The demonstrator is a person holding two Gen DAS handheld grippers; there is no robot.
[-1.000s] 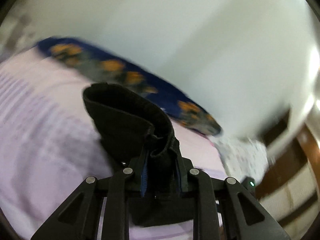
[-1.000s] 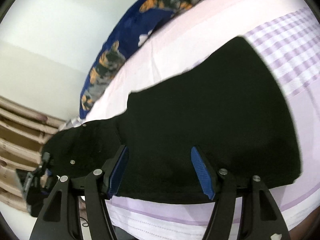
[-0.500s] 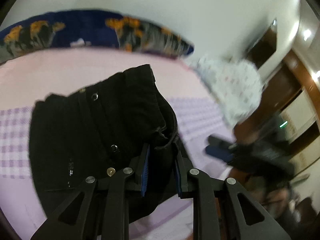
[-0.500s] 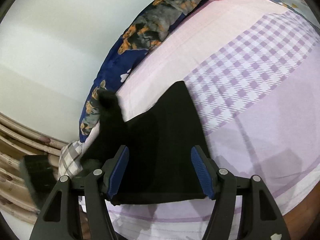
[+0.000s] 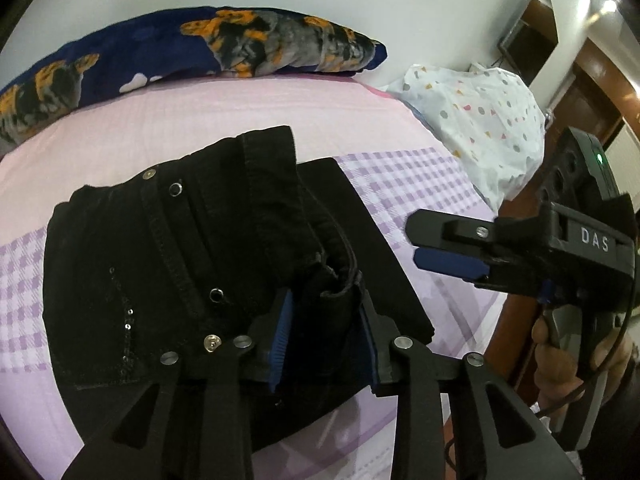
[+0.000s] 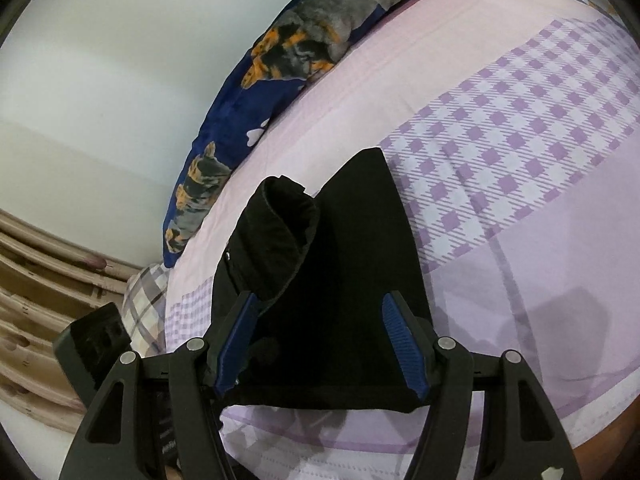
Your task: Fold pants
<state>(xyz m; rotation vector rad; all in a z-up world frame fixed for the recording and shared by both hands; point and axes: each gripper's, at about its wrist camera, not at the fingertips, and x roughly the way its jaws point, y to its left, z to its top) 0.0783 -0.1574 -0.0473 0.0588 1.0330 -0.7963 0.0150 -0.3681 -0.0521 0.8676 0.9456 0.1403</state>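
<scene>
Black pants (image 5: 208,256) lie folded on the bed, with the waistband and its metal studs on top. My left gripper (image 5: 326,328) sits low over the near edge, and a raised fold of the waistband (image 5: 332,280) stands between its blue pads. Its jaws are opening and the cloth sits loosely in the gap. In the right wrist view the pants (image 6: 352,280) form a dark stack with a curled waistband flap (image 6: 280,232) sticking up. My right gripper (image 6: 320,344) hovers open above the stack's near edge, holding nothing. It also shows in the left wrist view, right gripper (image 5: 436,246).
The bed sheet (image 5: 248,112) is pink with lilac checks. A blue pillow with an orange dog print (image 5: 224,48) lies along the wall. A white spotted bundle (image 5: 480,120) sits at the bed's far right corner. A person's hand (image 5: 560,344) grips the right tool. Wooden slats (image 6: 36,288) stand at the left.
My left gripper swung across and down, carrying the waistband over the rest of the pants, and its jaws have widened. The pants went from spread wide to a narrow stack. The right gripper stayed open.
</scene>
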